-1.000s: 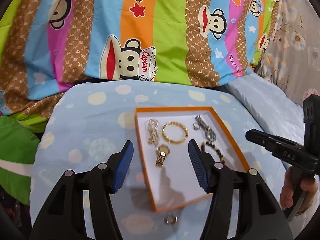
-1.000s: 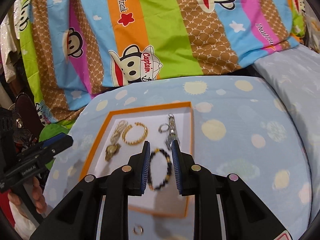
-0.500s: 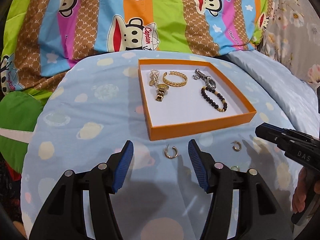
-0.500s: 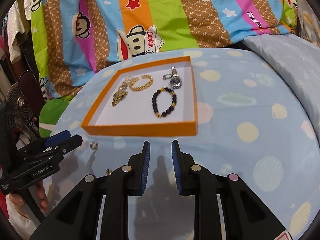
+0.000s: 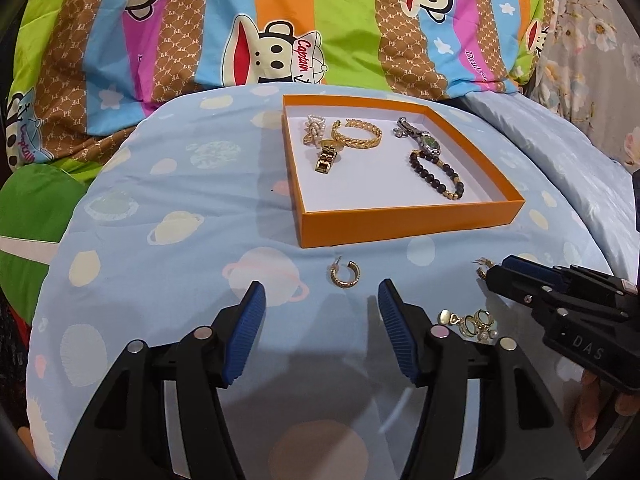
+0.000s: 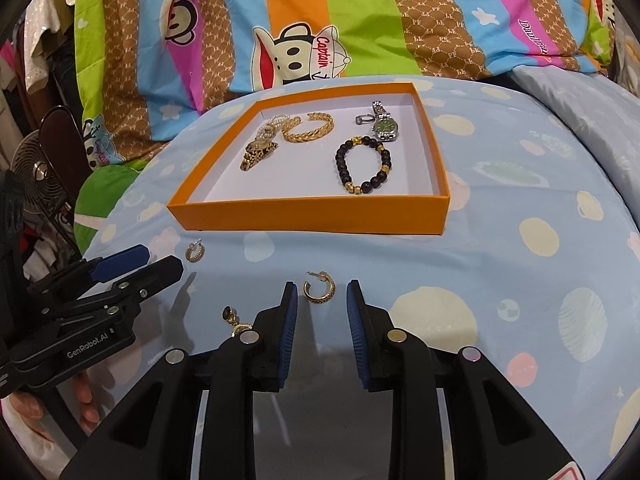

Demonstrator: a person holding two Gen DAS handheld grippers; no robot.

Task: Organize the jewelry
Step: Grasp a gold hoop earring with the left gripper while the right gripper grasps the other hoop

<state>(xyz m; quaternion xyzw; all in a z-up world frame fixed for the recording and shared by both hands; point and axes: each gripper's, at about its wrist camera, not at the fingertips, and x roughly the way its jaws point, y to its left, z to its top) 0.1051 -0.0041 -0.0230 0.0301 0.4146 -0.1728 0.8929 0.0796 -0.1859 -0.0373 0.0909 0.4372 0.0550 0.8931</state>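
A shallow orange cardboard box (image 5: 408, 220) with a white floor sits on a light blue bedsheet printed with pale planets (image 5: 168, 208). Behind it lies a bright striped blanket with cartoon monkey faces (image 5: 280, 40).

Inside the box, on the left, are a small pearl and gold piece (image 5: 313, 131), a braided gold bangle (image 5: 357, 134) and a short gold watch-band piece (image 5: 326, 159). On the right are a silver watch with a green face (image 6: 385, 126), a small silver ring (image 6: 362, 119) just beside it, and a bracelet of dark round beads with gold ones (image 6: 362, 165).

The rest lies on the sheet in front of the box. The left gripper (image 5: 322, 330), black with blue ribbed pads, is low over the sheet. Its two fingers are wide apart and opening more, and nothing is between them. A gold hoop earring with a twisted pattern (image 5: 345, 274) lies just ahead of the gap.

The right gripper (image 6: 321, 320) has its fingers closer together, but they are opening too. A second gold hoop earring (image 6: 319, 291) lies on the sheet near its fingertips, and the pads do not touch it.

Between the two grippers is a little heap of gold rings and charms (image 5: 470, 322). A person's fingers (image 5: 600, 412) hold the right gripper's handle.
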